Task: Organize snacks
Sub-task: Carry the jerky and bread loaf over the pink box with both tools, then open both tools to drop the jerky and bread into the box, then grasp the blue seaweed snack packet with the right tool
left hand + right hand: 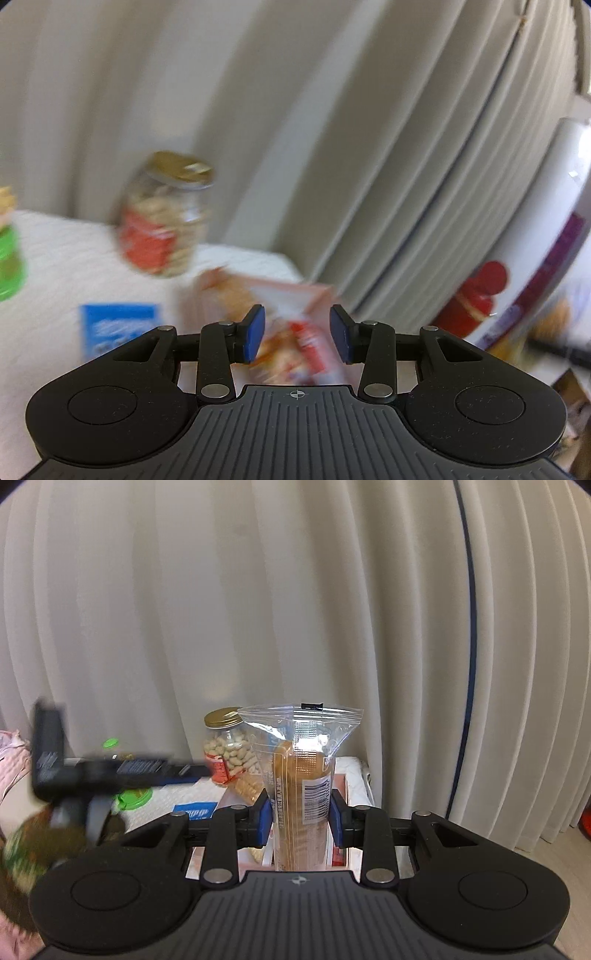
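My right gripper (301, 816) is shut on a clear packet of round brown biscuits (301, 775), held upright above the table. Behind it stands a peanut jar (227, 746) with a gold lid and red label. My left gripper (297, 332) is open, its blue pads (255, 332) apart with nothing between them. It hovers over a pink snack box (266, 295) lying flat, with the peanut jar (166, 218) beyond it to the left. This view is motion-blurred. In the right wrist view, the left gripper (184, 771) is a dark blur at the left.
A blue packet (118, 328) and a green-lidded container (9, 262) lie on the white tablecloth (55, 251). A white package with red and purple print (517, 277) is at the right. Pale curtains (258, 590) hang close behind the table. The blue packet (195, 810) lies beside the pink box.
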A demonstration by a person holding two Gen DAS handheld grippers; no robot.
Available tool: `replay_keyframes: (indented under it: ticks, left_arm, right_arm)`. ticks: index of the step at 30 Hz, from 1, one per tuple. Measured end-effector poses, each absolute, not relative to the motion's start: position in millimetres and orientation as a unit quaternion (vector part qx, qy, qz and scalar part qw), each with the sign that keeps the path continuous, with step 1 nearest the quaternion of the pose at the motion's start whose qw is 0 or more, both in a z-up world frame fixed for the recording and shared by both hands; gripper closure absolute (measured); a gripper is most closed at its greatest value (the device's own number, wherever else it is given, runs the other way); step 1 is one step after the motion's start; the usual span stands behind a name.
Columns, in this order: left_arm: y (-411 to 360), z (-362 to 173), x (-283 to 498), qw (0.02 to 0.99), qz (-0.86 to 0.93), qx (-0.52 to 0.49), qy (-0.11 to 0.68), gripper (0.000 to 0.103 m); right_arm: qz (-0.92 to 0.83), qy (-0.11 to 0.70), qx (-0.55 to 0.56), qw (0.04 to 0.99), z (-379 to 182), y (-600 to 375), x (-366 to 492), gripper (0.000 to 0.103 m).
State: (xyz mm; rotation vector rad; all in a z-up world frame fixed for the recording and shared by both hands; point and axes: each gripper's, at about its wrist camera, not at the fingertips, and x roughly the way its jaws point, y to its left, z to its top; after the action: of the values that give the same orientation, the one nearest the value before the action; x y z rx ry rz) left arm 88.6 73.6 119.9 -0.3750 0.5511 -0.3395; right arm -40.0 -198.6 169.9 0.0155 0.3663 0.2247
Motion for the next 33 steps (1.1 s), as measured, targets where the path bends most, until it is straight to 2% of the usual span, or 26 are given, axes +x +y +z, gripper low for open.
replay_keyframes:
  ticks: [4, 9, 12, 14, 16, 20, 26, 30, 33]
  left_arm:
    - [101, 91, 64, 0.919, -0.129, -0.2, 0.315, 0.059]
    - [131, 57, 51, 0.898, -0.123, -0.242, 0.347, 0.059]
    - [141, 47, 48, 0.891, -0.121, -0.259, 0.351, 0.059]
    - [150, 44, 42, 0.89, -0.118, -0.27, 0.347, 0.059]
    - [160, 43, 35, 0.893, -0.109, -0.273, 0.342, 0.059]
    - [179, 37, 33, 0.897, -0.078, -0.278, 0.335, 0.059]
    - [185, 28, 59, 0.897, -0.05, -0.284, 0.335, 0.059]
    - [181, 34, 89, 0.901, -0.036, -0.267, 0.34, 0.059]
    - [177, 40, 114, 0.908, -0.015, -0.24, 0.343, 0.059]
  right_arm:
    - [0.104, 0.188, -0.008, 0.977, 192, -192, -10, 0.073]
    - [0.103, 0.282, -0.031, 0.953, 217, -168, 61, 0.073]
    - [0.111, 0.359, -0.028, 0.926, 205, -146, 119, 0.071]
    - [0.114, 0.407, -0.029, 0.906, 185, -130, 158, 0.062]
    - [0.102, 0.432, -0.018, 0.896, 165, -124, 176, 0.061]
    - [0.117, 0.433, -0.006, 0.894, 145, -121, 170, 0.055]
    - [0.133, 0.415, -0.052, 0.898, 130, -101, 144, 0.046]
    - [0.155, 0.411, -0.041, 0.898, 119, -102, 119, 0.043]
    - [0.165, 0.39, -0.043, 0.905, 110, -107, 92, 0.035]
